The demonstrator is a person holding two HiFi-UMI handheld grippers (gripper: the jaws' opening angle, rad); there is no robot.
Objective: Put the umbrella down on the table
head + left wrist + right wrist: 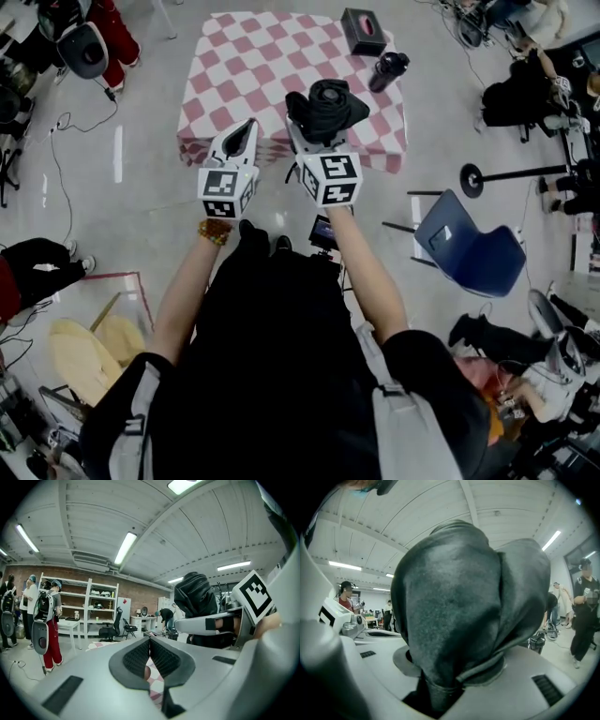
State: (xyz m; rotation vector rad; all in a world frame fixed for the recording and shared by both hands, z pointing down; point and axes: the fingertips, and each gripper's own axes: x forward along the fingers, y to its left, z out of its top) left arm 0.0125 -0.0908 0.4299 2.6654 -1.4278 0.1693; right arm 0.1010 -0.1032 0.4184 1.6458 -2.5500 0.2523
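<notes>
right gripper [309,131]: jaws spread wide, clamped on the bunched folded umbrella [326,105], carried upright, probably to clear the counter's edge | umbrella: in the air over the near edge of the checked counter [253,56], not yet down | left gripper [244,136]: jaws together, empty, alongside as a spare

The folded black umbrella [459,602] filled most of the right gripper view. It hid the pads of the right gripper [440,688], and its lower end sank out of sight between the jaws. In the head view, the checkered table [244,56] had its 6 o'clock edge partly hidden behind the left gripper [247,129] and the umbrella. At 9 o'clock a person's legs [42,261] were cut off by the frame. Shelf contents [101,592] in the left gripper view were too small to identify.
</notes>
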